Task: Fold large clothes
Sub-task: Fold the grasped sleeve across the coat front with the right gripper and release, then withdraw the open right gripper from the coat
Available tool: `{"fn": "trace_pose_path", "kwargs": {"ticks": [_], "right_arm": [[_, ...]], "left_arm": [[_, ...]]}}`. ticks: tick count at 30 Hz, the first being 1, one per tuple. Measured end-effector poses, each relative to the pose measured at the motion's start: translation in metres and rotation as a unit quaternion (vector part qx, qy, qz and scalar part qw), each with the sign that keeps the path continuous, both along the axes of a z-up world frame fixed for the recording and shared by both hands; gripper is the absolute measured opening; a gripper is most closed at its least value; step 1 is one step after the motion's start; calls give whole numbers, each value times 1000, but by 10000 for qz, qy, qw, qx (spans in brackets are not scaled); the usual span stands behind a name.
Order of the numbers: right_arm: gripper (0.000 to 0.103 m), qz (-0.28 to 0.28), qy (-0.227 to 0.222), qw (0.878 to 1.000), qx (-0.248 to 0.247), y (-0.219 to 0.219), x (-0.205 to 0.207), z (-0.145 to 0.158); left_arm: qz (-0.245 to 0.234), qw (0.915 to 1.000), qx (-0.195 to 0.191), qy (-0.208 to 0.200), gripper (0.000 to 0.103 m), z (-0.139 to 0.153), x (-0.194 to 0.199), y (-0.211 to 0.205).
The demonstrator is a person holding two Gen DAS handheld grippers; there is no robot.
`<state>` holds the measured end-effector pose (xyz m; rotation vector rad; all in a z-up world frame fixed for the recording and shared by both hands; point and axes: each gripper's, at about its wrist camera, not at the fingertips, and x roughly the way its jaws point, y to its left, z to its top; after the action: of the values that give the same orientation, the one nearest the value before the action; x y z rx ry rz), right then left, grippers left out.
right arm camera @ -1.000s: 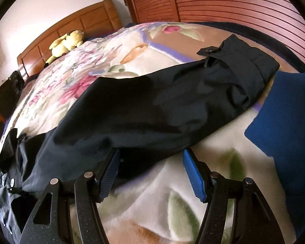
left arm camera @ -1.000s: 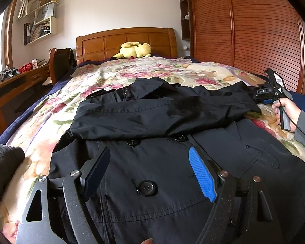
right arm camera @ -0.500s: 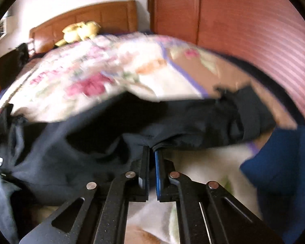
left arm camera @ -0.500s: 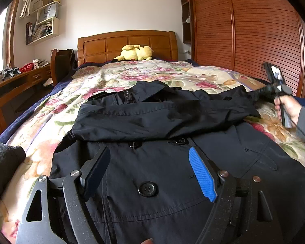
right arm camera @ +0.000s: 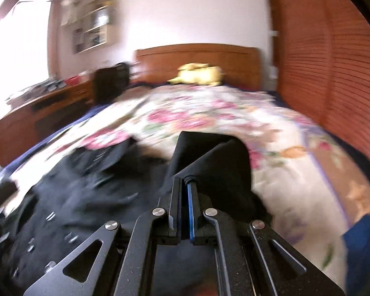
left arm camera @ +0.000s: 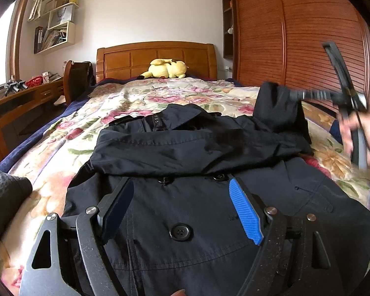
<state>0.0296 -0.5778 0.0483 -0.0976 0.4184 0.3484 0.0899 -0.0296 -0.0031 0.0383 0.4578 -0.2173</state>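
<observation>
One coat sleeve [right arm camera: 209, 157] in R jaws.

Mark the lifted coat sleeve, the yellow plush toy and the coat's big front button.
coat sleeve [left arm camera: 278, 108], left wrist view, on the raised cuff end.
yellow plush toy [left arm camera: 166, 68], left wrist view, on its body by the headboard.
front button [left arm camera: 180, 231], left wrist view, on the button's face.

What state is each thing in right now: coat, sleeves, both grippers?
Coat: buttoned, flat on the bed.
Left sleeve: folded across the chest.
Right sleeve: cuff end lifted off the bed.
Left gripper: open, over the coat front, holding nothing.
Right gripper: shut on the right sleeve.
</observation>
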Motion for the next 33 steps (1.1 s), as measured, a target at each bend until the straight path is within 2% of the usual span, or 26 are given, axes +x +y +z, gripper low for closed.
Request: {"fn": "trace_pose_path", "kwargs": {"ticks": [5,9,10,11,12,16,19,26,29,33], "right_arm": [[4,337,598,9975,-159,23,-20,-51],[4,283,964,9945,-300,26,-23,-68],[11,222,1004,9941,-330,27,-11,-67],[15,155,1042,9938,-359,27,-12,-68],[23,107,1093,9933,-354,26,-13,-69],[45,19,1050,9945,-47,25,-27,-67],[52,-159,817,9964,140,12,-48,-63],[54,-795,472,9943,538,-19,-46,-50],[54,-851,437,9932,669,-35,-24,-40],[54,-1034,670,9908,559,-46,22,-52]], "left_arm": [[16,10000,-82,11,81,0,-1,6],[28,9999,-123,15,81,0,0,7],[27,9999,-114,16,81,0,-1,7],[24,9999,-107,15,81,0,-1,7],[23,10000,-91,13,81,0,-1,7],[6,10000,-41,-35,81,-1,-2,6],[-5,10000,-24,-55,81,-2,-4,5],[8,10000,24,-50,81,-3,-5,2],[10,10000,85,-29,81,-5,-5,-1],[34,9998,215,-10,81,-7,-3,-5]]}}
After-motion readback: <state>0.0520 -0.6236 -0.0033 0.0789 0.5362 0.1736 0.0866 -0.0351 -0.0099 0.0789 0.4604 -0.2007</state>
